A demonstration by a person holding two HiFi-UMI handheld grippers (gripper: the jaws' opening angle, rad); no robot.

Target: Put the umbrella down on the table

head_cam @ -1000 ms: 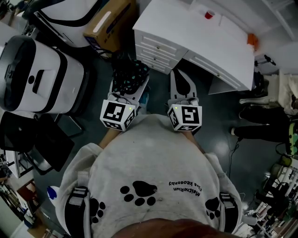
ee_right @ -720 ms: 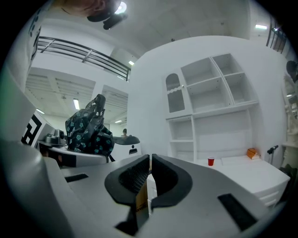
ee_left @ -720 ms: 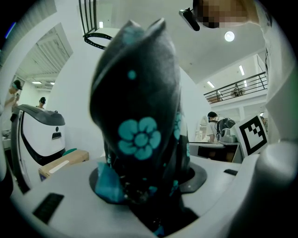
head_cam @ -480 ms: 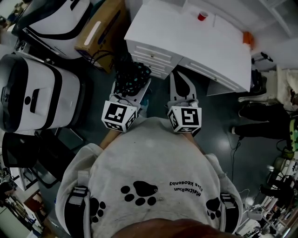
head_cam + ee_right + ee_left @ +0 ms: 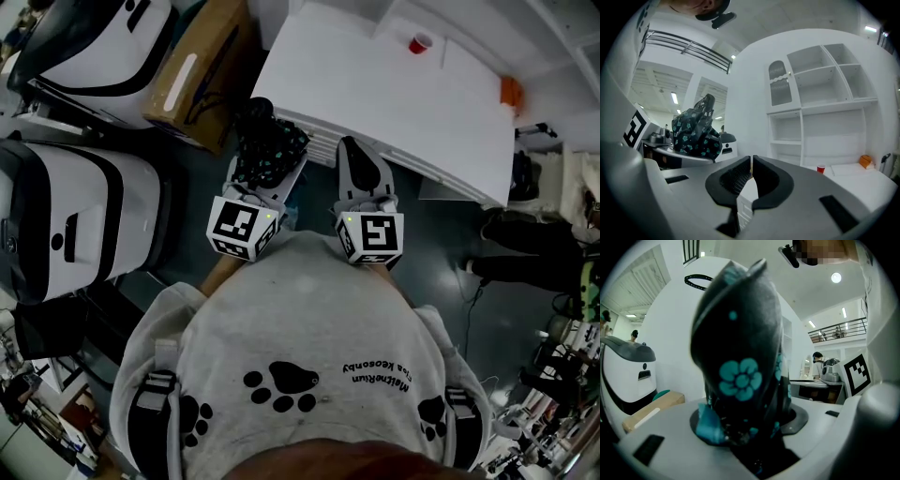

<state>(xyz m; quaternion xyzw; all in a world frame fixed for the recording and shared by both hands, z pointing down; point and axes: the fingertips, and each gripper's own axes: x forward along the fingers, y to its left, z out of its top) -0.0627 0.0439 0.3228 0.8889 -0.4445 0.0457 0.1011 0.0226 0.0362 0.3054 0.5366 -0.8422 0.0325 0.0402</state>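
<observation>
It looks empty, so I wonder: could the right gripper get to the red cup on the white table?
Probably, with a long reach: the right gripper is at the near edge of the table, the red cup near its back, only bare tabletop between. Its shut jaws would have to open.

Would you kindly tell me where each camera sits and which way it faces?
Head view: on the person's head, facing steeply down at the white table; the sweatshirt, left gripper and right gripper show.
Left gripper view: on that gripper, along its jaws, which clamp the flowered umbrella.
Right gripper view: on that gripper, along shut, empty jaws toward shelves.
Shared: head and right gripper views both show the red cup.
</observation>
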